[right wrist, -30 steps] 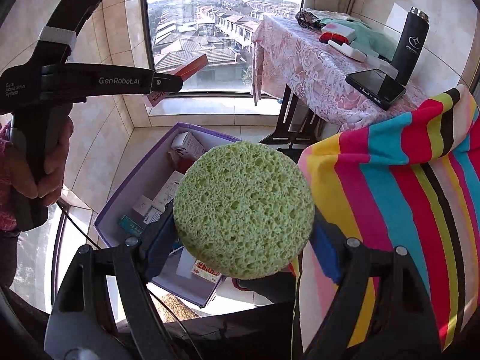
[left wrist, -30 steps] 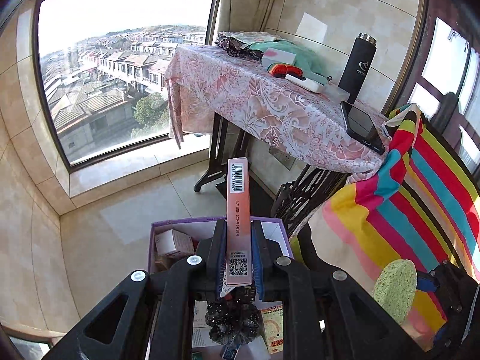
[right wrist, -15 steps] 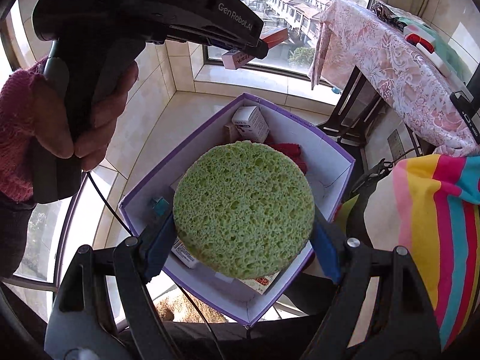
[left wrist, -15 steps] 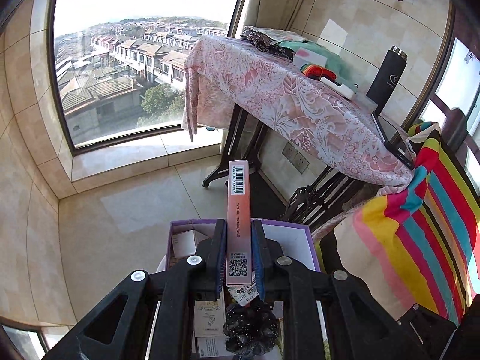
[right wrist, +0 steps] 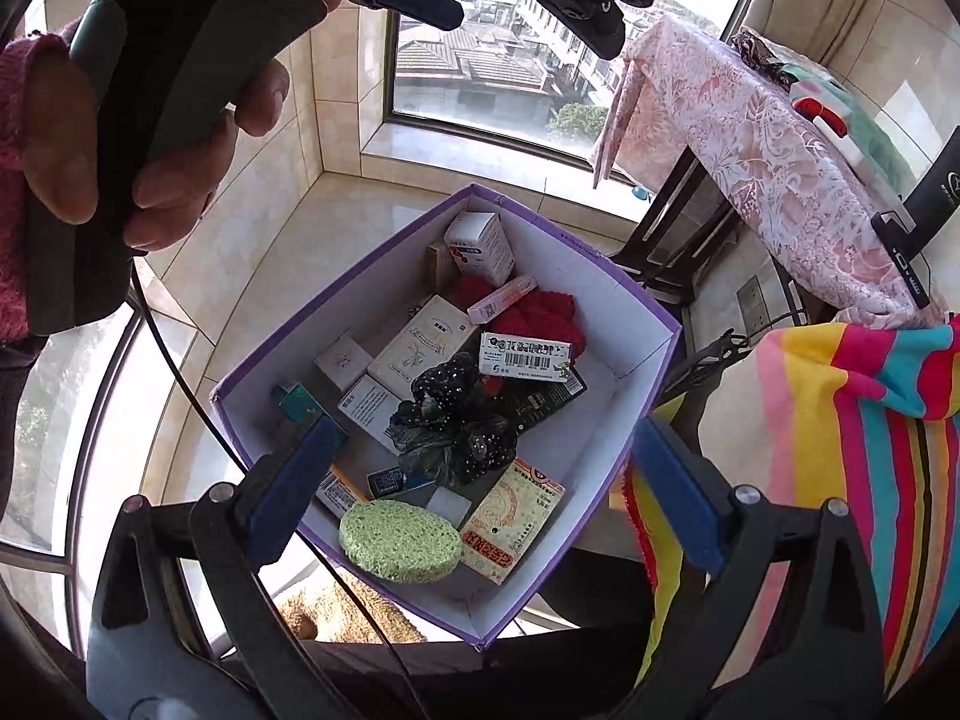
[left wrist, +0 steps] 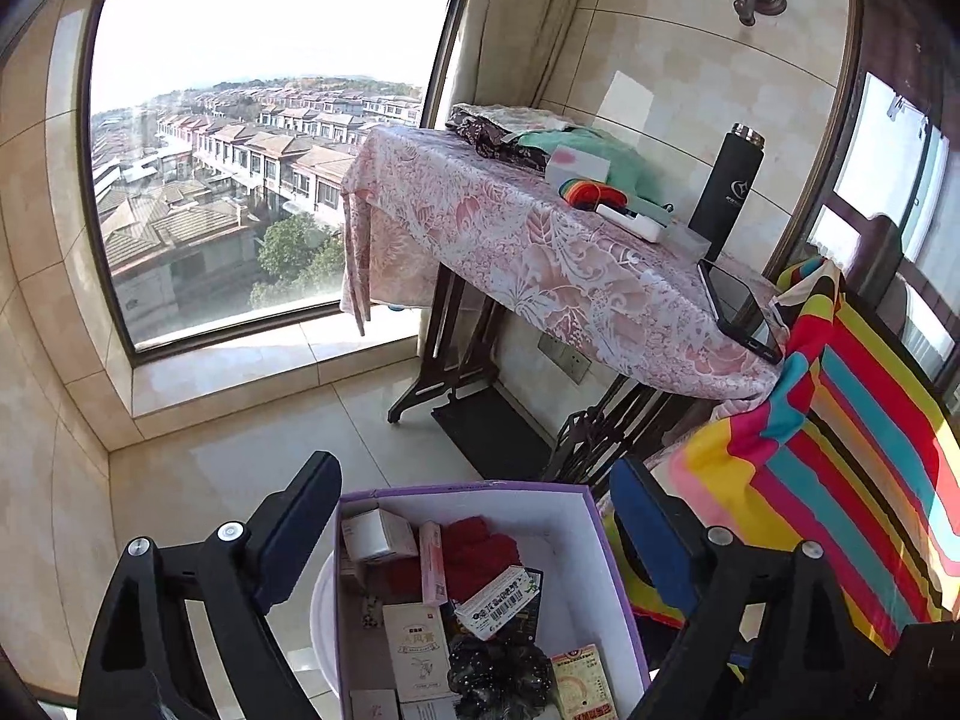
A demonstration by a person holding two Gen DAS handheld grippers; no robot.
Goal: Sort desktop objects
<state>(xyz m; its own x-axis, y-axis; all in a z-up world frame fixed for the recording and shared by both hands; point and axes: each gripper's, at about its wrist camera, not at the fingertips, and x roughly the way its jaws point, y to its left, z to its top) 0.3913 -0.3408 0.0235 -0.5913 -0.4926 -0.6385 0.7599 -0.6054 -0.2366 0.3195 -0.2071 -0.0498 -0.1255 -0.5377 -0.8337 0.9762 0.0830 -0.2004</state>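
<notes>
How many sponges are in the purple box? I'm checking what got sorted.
1: the green sponge lies by the near wall of the purple box, beside an orange packet. Others could be buried.

Purple-edged white cardboard box (right wrist: 636, 360), open top, on floor w/ mixed items inside; round green porous sponge (right wrist: 399, 540) lies flat at near wall; slim pink carton (right wrist: 501, 299) rests tilted on red fuzzy cloth (right wrist: 549, 318) twd far corner.

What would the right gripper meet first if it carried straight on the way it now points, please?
Probably the black dotted cloth bundle in the purple box. The right gripper is open and aimed down into the box, where that bundle sits highest along its line; depth is uncertain.
</notes>
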